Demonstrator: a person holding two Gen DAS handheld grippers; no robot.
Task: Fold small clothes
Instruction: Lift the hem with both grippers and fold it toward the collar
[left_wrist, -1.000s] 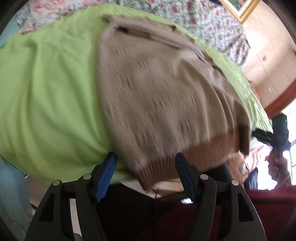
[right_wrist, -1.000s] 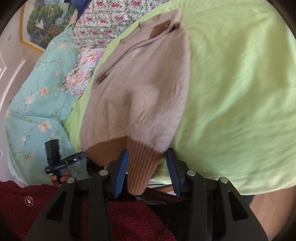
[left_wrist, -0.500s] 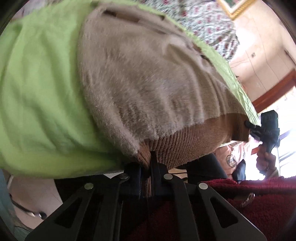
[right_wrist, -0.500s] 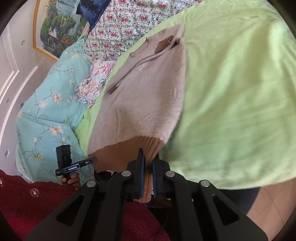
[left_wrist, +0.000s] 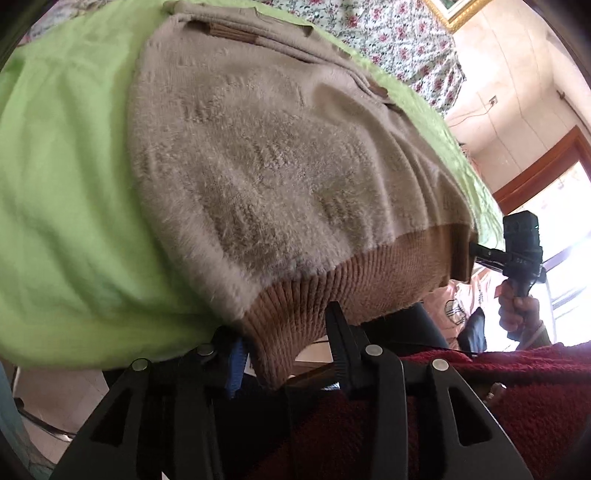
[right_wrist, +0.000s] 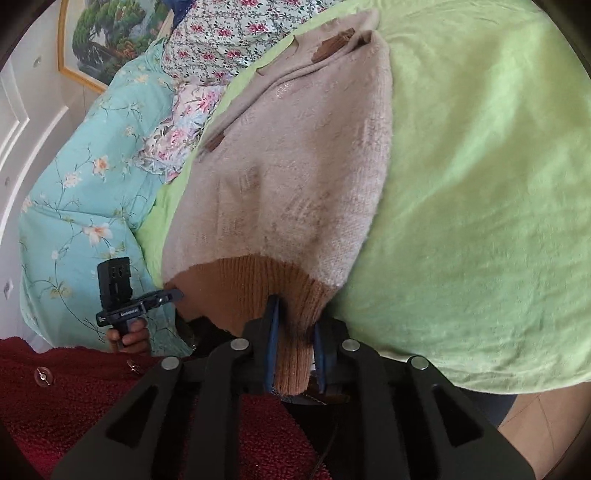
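A small fuzzy beige sweater (left_wrist: 266, 158) with a brown ribbed hem (left_wrist: 354, 288) lies on a green blanket (left_wrist: 66, 192), hem hanging over the near edge. It also shows in the right wrist view (right_wrist: 295, 177). My left gripper (left_wrist: 284, 354) has its jaws apart around the hem's left corner. My right gripper (right_wrist: 295, 354) has its jaws slightly apart around the hem's right corner (right_wrist: 295, 332), the fabric loose between them.
The green blanket (right_wrist: 480, 184) covers a bed. Floral bedding (right_wrist: 229, 33) and a turquoise floral quilt (right_wrist: 85, 192) lie at the far side. A framed picture (right_wrist: 110, 37) hangs on the wall. The person's red sweater (right_wrist: 74, 387) is below the grippers.
Both grippers closed on the hem corners half a second ago and have now opened again, the left wider than the right. The sweater stays on the blanket.
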